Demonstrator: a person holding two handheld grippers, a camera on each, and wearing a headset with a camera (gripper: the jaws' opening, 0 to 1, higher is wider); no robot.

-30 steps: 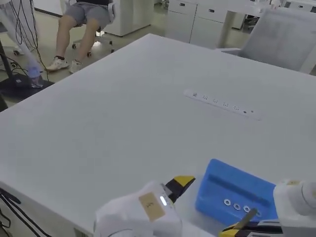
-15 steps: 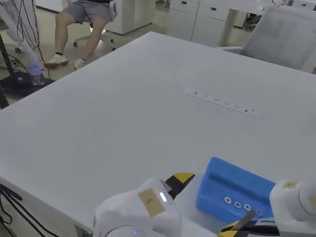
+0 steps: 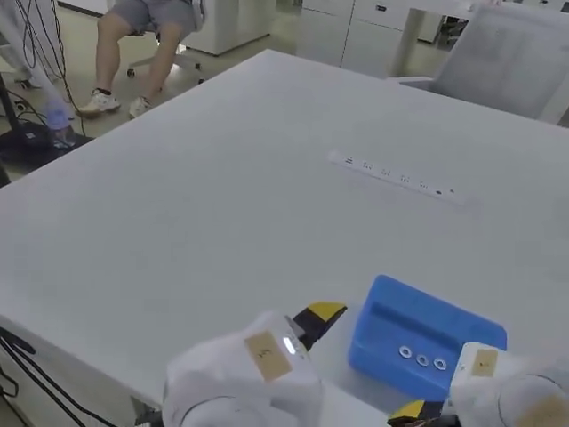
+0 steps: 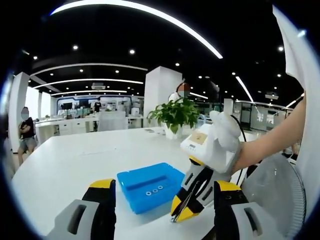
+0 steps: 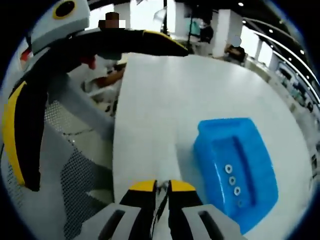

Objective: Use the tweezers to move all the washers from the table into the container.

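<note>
Right tool (image 5: 161,186) has its two yellow-tipped jaws drawn almost together on a thin metal sliver, the tweezers (image 5: 160,200), which run up the narrow gap between them. It hangs over the near edge of the white table (image 3: 222,205), just beside the near end of the blue container (image 5: 220,130). In the left gripper view it comes in from the right with its tips angled down toward the table, close to the container's side.

Left tool (image 4: 165,182) has its jaws spread wide with nothing between them. In the head view it sits at the near table edge, to the left of the container, with one black-and-yellow jaw tip pointing toward the container and not touching it.

Three small silver washers (image 3: 423,360) lie in a short row on the floor of the container's shallow recess, close to each other. In the right gripper view a fainter mark past the row is too blurred to call.

Farther across the table a white power strip (image 3: 396,178) lies flat, well apart from the container. Beyond the table's far left side a person (image 3: 147,36) sits with legs and white shoes showing, and a grey office chair (image 3: 511,62) stands at the far right edge. In the left gripper view a leafy potted plant (image 4: 175,115) stands beyond the container.
</note>
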